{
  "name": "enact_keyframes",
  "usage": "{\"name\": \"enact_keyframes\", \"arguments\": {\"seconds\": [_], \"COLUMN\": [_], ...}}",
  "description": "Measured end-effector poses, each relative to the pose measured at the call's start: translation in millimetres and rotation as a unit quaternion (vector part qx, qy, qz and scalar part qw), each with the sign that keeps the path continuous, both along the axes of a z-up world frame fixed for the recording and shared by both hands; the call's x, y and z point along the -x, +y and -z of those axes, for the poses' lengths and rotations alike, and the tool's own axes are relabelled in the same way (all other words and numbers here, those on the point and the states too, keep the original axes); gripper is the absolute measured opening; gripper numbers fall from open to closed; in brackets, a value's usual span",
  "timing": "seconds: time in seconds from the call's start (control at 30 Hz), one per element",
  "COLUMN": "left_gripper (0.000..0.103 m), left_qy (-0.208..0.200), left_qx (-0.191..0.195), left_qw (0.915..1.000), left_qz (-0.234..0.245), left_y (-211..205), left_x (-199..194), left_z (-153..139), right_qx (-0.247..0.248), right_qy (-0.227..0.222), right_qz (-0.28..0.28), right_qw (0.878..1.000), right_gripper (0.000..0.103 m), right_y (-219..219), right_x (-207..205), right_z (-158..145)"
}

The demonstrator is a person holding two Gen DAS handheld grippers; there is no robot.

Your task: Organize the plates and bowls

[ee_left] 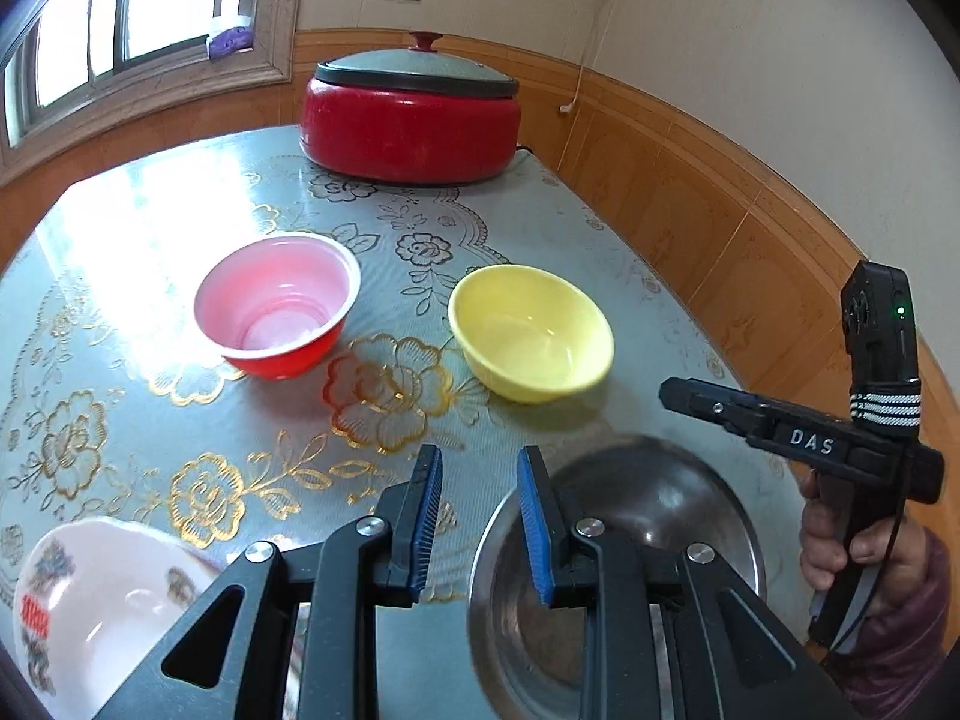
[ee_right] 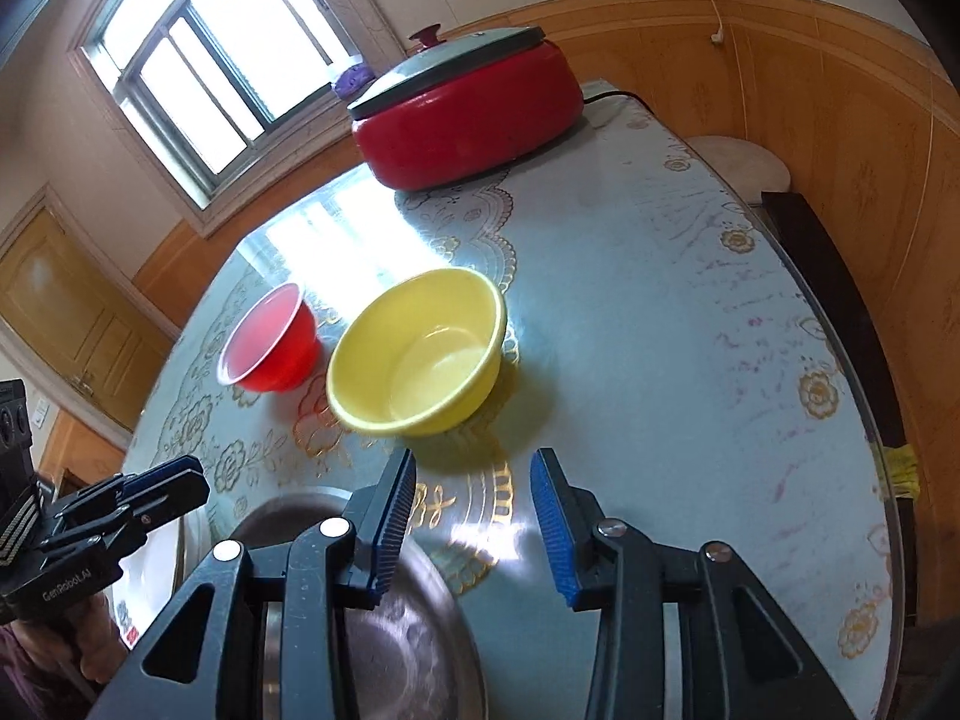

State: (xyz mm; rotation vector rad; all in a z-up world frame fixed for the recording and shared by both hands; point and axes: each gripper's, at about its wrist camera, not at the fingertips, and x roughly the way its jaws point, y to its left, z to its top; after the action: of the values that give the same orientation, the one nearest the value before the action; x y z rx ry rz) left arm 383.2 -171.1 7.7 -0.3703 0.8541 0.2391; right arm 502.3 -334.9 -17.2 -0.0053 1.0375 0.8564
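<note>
Judging from both grippers, left and right, parted and empty above the table, a reach is in hand: the yellow bowl beside the red bowl must next be straddled at its rim.
</note>
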Motion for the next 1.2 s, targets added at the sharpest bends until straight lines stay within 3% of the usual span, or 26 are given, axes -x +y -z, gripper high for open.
{"name": "enact_keyframes", "arguments": {"seconds": [0.17, 0.5, 0.67, 0.97, 1.2], "left_gripper": [0.027, 0.027, 0.025, 0.023, 0.023], "left_qy": [0.018, 0.039, 0.049, 0.012, -0.021], "left_qx": [0.038, 0.081, 0.078, 0.032, 0.023], "left_qw": [0.9991, 0.9959, 0.9957, 0.9991, 0.9987], "left_qz": [-0.003, 0.004, 0.007, 0.026, 0.042], "left_y": [17, 35, 35, 14, -3], "left_x": [-35, -85, -101, -73, -35], "left_z": [12, 37, 47, 18, -9], "right_qx": [0.013, 0.024, 0.03, -0.003, -0.035], "right_qy": [0.014, 0.018, 0.0, -0.009, -0.038], "right_qz": [-0.005, -0.028, -0.033, -0.035, -0.04], "right_qw": [1.0, 0.999, 0.999, 0.999, 0.998], "right_gripper": [0.028, 0.025, 0.015, 0.014, 0.014], "right_y": [23, 48, 49, 36, 21], "right_x": [-18, -37, -36, -26, 2], "right_z": [10, 23, 22, 0, -31]}}
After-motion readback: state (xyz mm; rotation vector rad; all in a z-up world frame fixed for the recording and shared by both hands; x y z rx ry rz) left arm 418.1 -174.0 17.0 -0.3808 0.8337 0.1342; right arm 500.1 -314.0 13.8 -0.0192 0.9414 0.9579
